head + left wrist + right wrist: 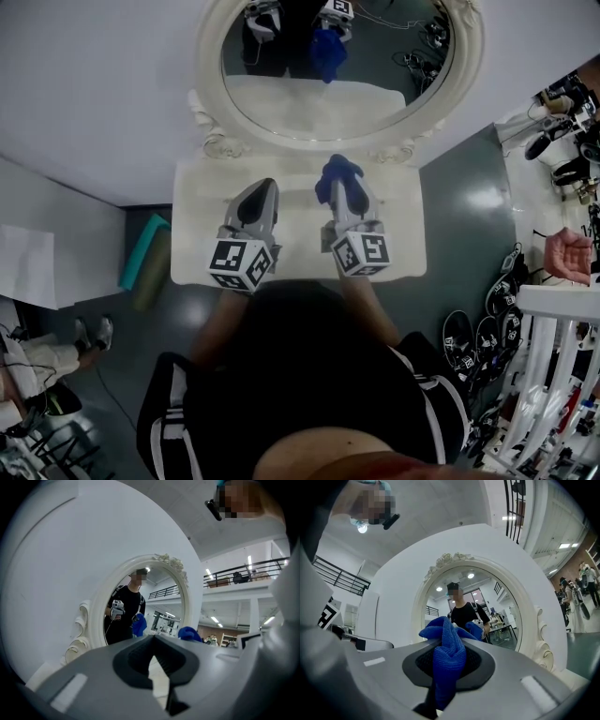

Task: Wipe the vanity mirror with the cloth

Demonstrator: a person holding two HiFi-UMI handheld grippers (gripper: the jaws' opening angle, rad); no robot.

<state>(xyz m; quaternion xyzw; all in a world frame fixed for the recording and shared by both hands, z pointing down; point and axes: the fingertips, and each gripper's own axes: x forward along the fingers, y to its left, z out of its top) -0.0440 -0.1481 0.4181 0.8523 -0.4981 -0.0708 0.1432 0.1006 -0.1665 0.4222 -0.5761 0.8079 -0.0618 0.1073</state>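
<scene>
- Blue cloth (337, 176): microfibre-type weave, bunched and folded, with ridged texture visible in the right gripper view (447, 660).
- Cloth location: clamped in the right gripper (345, 202), above the white vanity top (202, 234) and just in front of the lower frame of the vanity mirror (328, 94).
- Right gripper (447, 653): jaws pinch the cloth, and a loose tuft stands up past the tips.
- Left gripper (265, 185): jaws drawn together with nothing between them. Only a thin wedge of the white top shows through in the left gripper view (153, 660).
- Vanity mirror: oval glass in a cream-white frame with carved scrollwork at the crest and lower corners. It stands against a white panel.
- Mirror reflection: shows the person in a dark shirt, both grippers and the blue cloth.
- Cut off: the upper part of the mirror leaves the head view at the top edge.
- Hidden: the gripper bodies cover the lower edge of the mirror (145, 606) (487, 602) in both gripper views. The cloth covers the right jaw tips, and its lower end disappears into the dark gap between the jaws.
- Hard to make out: whether the cloth touches the frame.
- Count: one cloth, one mirror, two grippers, and two marker cubes, one on the left (240, 264) and one on the right (361, 253).
</scene>
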